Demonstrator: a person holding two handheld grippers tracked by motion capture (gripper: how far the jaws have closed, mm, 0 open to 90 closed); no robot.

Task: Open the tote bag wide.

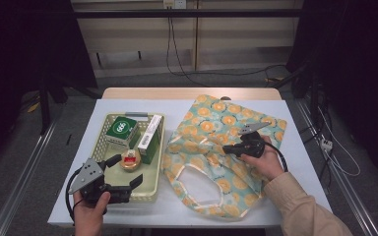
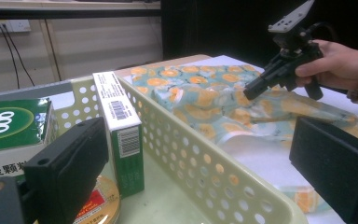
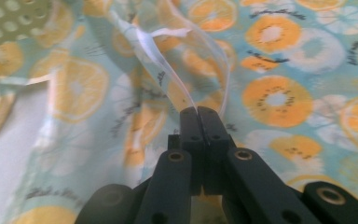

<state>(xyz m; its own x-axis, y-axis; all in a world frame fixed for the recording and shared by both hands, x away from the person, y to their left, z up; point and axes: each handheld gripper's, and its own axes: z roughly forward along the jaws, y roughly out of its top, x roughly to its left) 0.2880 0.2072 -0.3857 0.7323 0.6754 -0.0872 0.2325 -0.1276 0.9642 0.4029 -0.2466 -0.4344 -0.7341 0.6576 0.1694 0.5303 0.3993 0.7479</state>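
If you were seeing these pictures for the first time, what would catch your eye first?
The orange-slice patterned bag spread over the table's right half stands out, with the right gripper shut on a fold of it. Left of it sits a pale perforated basket holding green boxes, the open left gripper at its near edge.

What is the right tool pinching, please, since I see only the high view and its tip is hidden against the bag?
Observer: The right tool has its jaws shut on a fold of the fruit-print bag, by the clear handle strap.
Operator: Thank you. Is the fabric lifted at all?
Observer: Yes, the pinched fold stands up off the rest of the bag.
Operator: And where do the left tool's jaws sit against the basket?
Observer: The left tool is open, one jaw inside the basket near the round tin, the other outside its wall.
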